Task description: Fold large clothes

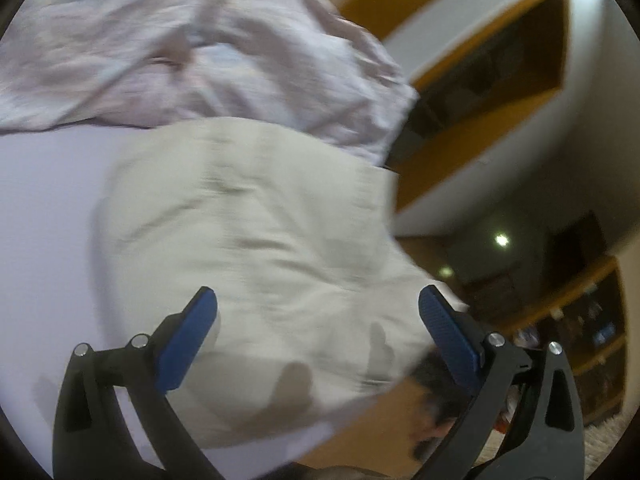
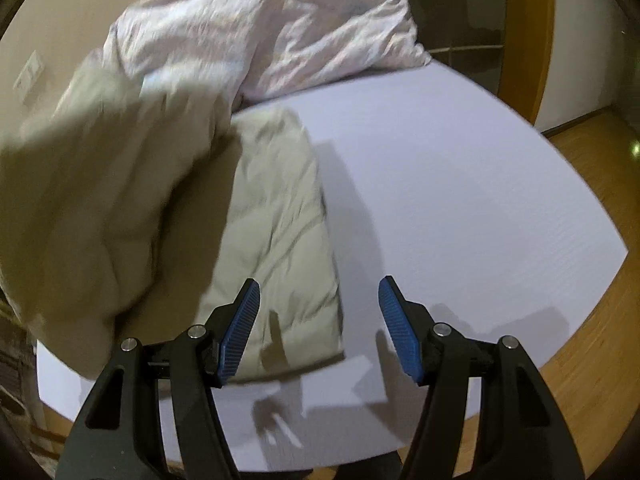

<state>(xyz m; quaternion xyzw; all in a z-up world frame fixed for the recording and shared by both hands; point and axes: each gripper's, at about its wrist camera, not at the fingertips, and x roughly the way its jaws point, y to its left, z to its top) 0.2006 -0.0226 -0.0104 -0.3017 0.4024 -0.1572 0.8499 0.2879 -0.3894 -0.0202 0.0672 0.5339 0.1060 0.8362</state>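
A large beige garment (image 1: 256,216) lies on a flat white surface (image 1: 48,240), blurred in the left wrist view. Just above its near part my left gripper (image 1: 318,292) stands wide open, and nothing is between its blue pads. In the right wrist view one half of the garment (image 2: 280,220) lies flat, with its long edge running toward me. Another part of it, a blurred flap (image 2: 92,200), is raised at the left. My right gripper (image 2: 319,284) is open and empty over that flat half's right edge and the white surface (image 2: 460,200).
Crumpled pale pink bedding (image 1: 180,40) (image 2: 260,28) is heaped at the far end of the surface, touching the garment. Wooden floor (image 2: 592,320) runs past the right edge. Wooden shelves (image 1: 500,60) and a door frame (image 2: 528,40) stand beyond.
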